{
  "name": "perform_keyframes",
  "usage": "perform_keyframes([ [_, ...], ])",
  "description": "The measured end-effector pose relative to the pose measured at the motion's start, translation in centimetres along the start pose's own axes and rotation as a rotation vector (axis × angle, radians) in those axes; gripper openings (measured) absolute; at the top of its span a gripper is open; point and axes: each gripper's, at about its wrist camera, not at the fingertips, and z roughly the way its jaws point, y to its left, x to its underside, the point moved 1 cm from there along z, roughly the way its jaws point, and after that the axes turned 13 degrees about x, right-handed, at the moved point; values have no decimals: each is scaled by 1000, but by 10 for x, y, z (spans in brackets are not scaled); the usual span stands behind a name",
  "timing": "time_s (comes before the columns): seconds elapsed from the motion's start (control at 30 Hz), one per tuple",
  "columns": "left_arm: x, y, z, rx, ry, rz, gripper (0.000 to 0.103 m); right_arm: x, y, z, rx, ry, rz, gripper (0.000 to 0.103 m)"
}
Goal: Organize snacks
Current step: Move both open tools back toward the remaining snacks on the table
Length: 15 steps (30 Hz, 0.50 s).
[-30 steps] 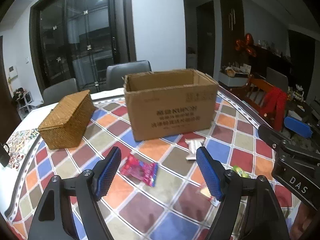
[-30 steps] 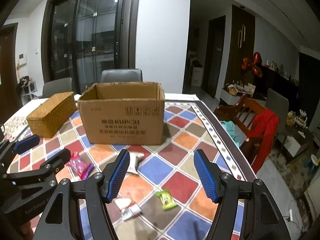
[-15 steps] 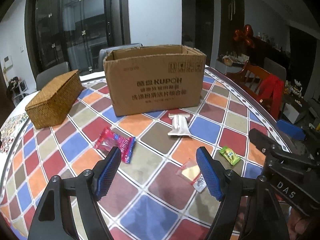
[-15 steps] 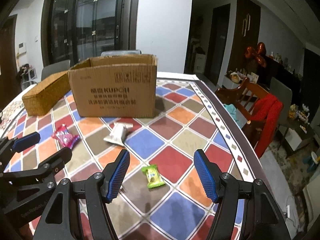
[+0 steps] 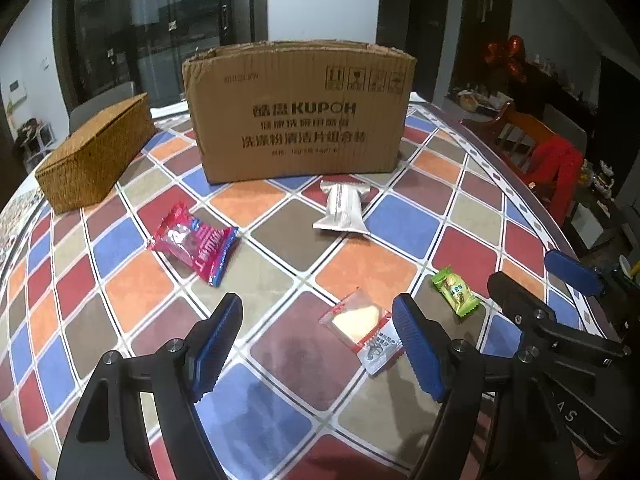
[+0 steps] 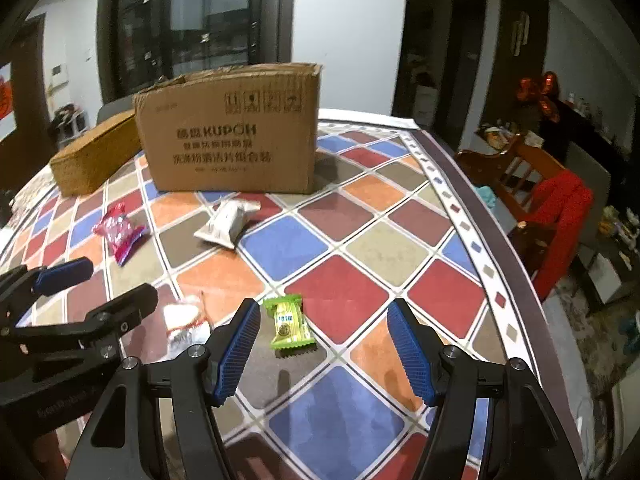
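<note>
Left gripper (image 5: pixel 318 344) is held wide apart above the checked tablecloth (image 5: pixel 280 420), nothing gripped; a clear red-edged snack packet (image 5: pixel 360 322) is seen just beside its right finger; right gripper (image 6: pixel 322 346) is likewise spread and empty, a green candy packet (image 6: pixel 289 326) lying between its fingers, untouched; a pink wrapper (image 5: pixel 194 243) and a white sachet (image 5: pixel 344 208) are noted before the open cardboard box (image 5: pixel 300 116); a wicker basket (image 5: pixel 96 158) stands to its left.

A counter (image 5: pixel 384 268) covered in coloured diamond checks holds a cardboard box (image 5: pixel 298 110), a wicker basket (image 5: pixel 94 160), and four snack packets: pink (image 5: pixel 192 244), white (image 5: pixel 345 208), green (image 5: pixel 455 290), clear (image 5: pixel 360 320).
</note>
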Motion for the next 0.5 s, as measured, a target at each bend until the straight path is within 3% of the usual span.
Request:
perform_keyframes([
  [0.5, 1, -4, 20, 6, 68, -117, 77, 9, 7, 23, -154, 13, -165, 67],
])
